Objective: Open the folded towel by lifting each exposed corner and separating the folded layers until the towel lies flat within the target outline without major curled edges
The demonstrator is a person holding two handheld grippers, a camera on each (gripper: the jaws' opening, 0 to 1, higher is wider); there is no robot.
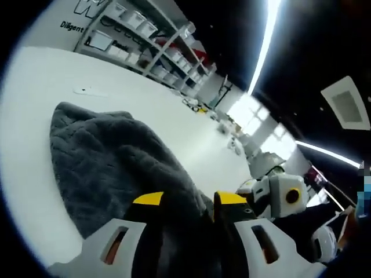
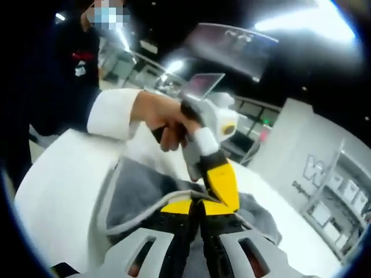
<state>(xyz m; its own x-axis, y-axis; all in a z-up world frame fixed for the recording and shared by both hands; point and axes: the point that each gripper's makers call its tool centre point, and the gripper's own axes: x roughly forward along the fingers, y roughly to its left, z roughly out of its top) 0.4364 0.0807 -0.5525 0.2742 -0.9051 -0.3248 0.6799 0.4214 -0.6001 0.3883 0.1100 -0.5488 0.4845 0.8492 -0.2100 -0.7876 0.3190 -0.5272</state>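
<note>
Pinching the gray towel (image 1: 110,168) in my left gripper (image 1: 188,202) — dark cloth is bunched between its yellow-tipped jaws, and the rest drapes down onto the white table (image 1: 46,81). My right gripper (image 2: 196,209) has its jaws drawn together on the towel's pale hemmed edge (image 2: 151,200). A hand (image 2: 165,119) steers the left gripper into the right gripper view, meeting mine over the fabric.

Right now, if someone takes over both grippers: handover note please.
Left gripper: shut on the grey towel, fabric bunched between its jaws.
Right gripper: jaws together on a towel edge, close beside the left gripper's yellow tip.
The towel lies rumpled on the white table, one part lifted.
Done: an edge is gripped and raised.
Left: separate the layers, spread flat, smooth the curls. No outline in view.
</note>
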